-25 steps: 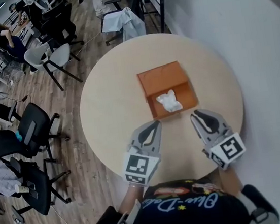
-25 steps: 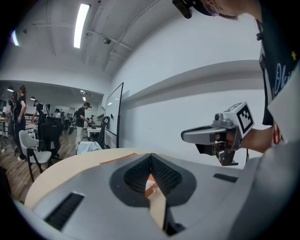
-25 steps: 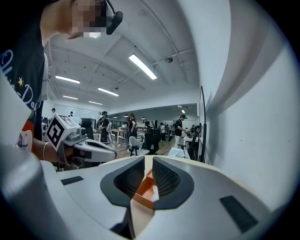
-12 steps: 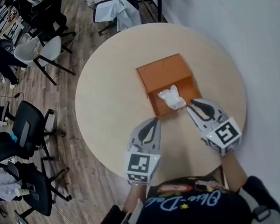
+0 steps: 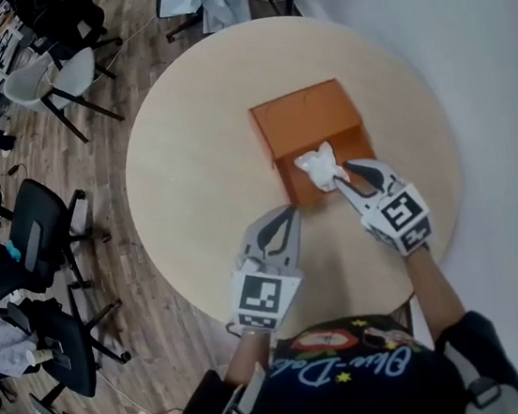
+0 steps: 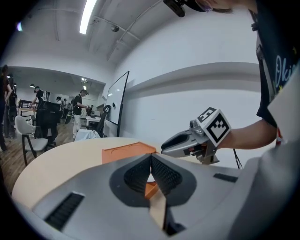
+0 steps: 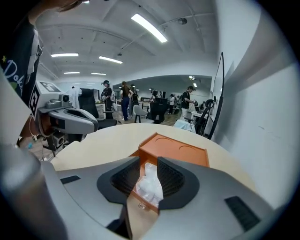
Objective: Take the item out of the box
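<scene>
A round, pale wooden desk (image 5: 196, 162) is seen from above, with an orange box (image 5: 308, 114) lying a little right of its middle. The far part of the box is a flat orange top with two shallow round dents. The near end is an open compartment, and a crumpled white item (image 5: 318, 165) sits inside it, poking above the rim.

The right claw (image 5: 348, 174) reaches down into that open end. Its jaws have just been opening and stand apart, with the white item between the two ribbed pads. The pads do not appear to squeeze it.

The left claw (image 5: 286, 213) hovers low over the bare desk just beside the box's near left corner, pointing toward it. Its jaws are together, tips meeting, with nothing held.

Black office chairs (image 5: 46, 239) stand on the wooden floor (image 5: 147, 292) to the left of the desk.
</scene>
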Demonstrator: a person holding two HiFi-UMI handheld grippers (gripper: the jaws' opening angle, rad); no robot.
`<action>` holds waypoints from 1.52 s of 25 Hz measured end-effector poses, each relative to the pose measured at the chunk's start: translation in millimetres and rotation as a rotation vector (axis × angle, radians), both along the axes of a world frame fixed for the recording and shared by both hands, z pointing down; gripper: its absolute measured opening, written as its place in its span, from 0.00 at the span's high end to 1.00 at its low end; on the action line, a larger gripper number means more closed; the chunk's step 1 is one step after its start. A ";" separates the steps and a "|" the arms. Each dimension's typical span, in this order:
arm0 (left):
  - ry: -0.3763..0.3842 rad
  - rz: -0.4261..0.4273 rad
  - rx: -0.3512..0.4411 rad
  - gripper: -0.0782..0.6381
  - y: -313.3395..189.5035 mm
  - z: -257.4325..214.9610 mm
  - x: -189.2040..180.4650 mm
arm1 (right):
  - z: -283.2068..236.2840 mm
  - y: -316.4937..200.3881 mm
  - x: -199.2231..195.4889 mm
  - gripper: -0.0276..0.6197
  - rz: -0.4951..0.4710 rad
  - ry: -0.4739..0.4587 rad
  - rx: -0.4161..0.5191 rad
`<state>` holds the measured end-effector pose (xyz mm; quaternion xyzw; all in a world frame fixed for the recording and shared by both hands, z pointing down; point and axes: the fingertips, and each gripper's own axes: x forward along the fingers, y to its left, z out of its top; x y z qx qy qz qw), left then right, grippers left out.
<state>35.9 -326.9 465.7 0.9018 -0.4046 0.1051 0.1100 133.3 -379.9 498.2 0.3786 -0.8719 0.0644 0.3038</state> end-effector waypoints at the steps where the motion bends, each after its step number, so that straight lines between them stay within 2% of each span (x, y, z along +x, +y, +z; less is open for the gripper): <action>1: 0.000 0.006 -0.004 0.91 -0.8 2.4 -0.3 | 7.4 -1.9 -2.3 0.82 -0.014 0.022 -0.020; 14: 0.019 -0.005 -0.046 0.91 -10.1 20.7 -17.0 | 81.5 -23.9 -11.7 0.81 -0.124 0.268 -0.201; 21: 0.023 -0.011 -0.051 0.91 -9.7 21.5 -20.9 | 109.8 -29.8 -8.0 0.81 -0.146 0.351 -0.297; 27: 0.020 -0.020 -0.057 0.91 -9.3 24.6 -23.9 | 122.5 -32.1 -4.6 0.81 -0.137 0.379 -0.324; 32: 0.022 -0.019 -0.062 0.91 -10.3 26.8 -25.0 | 125.5 -36.9 -7.0 0.82 -0.129 0.352 -0.335; 35: 0.021 -0.013 -0.068 0.91 -9.0 26.4 -22.6 | 124.9 -36.4 -8.9 0.90 -0.132 0.343 -0.330; 38: 0.019 -0.013 -0.063 0.91 -7.4 24.9 -20.7 | 124.3 -35.3 -4.0 0.94 -0.119 0.358 -0.319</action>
